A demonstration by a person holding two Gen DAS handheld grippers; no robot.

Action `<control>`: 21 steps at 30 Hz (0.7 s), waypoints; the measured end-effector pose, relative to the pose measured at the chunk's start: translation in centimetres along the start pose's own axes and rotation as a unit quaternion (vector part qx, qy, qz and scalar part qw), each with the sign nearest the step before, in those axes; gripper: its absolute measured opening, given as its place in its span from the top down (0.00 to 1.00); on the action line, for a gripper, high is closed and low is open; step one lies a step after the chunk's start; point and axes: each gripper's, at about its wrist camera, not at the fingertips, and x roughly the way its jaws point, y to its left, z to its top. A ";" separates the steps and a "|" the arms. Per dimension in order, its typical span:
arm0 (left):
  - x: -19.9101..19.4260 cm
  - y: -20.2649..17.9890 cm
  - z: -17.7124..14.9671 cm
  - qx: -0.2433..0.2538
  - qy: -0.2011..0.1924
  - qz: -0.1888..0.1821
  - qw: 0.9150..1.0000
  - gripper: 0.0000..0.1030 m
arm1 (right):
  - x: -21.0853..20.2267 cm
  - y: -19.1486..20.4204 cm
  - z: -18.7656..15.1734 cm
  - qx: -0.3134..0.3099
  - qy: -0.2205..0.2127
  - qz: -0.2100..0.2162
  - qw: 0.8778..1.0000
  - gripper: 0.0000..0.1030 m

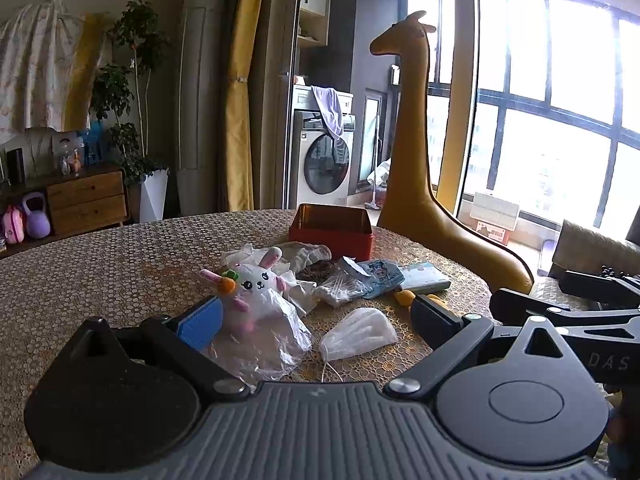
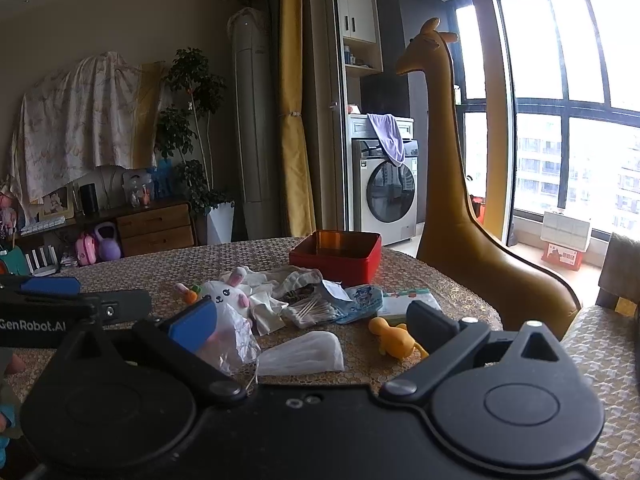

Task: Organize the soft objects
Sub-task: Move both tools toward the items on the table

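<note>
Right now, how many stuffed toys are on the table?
2. A white bunny lies left of the pile, partly under a clear bag. A yellow duck lies right, near the front edge. Others may hide under the cloths.

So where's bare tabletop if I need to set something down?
Bare tablecloth lies left of the bunny plush, and left of the red tin. It's crowded from the plush across to the tissue pack, with the face mask nearer the grippers.
</note>
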 end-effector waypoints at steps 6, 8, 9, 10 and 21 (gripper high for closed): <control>-0.1 0.1 0.0 -0.001 -0.001 0.001 1.000 0.02 | 0.1 -0.1 0.0 0.003 0.001 0.003 1.000 0.02; -0.1 0.1 0.0 -0.001 -0.001 0.001 1.000 0.02 | 0.0 -0.1 0.0 0.002 0.001 0.003 1.000 0.02; -0.1 0.2 0.1 -0.002 0.000 0.001 1.000 0.02 | 0.0 -0.1 0.1 0.003 0.001 0.003 1.000 0.02; -0.1 0.2 0.1 -0.003 0.000 0.000 1.000 0.02 | 0.0 -0.1 0.1 0.003 0.002 0.002 1.000 0.02; -0.2 0.4 0.3 -0.008 -0.002 -0.001 1.000 0.02 | 0.0 0.0 0.2 0.003 0.001 0.000 1.000 0.02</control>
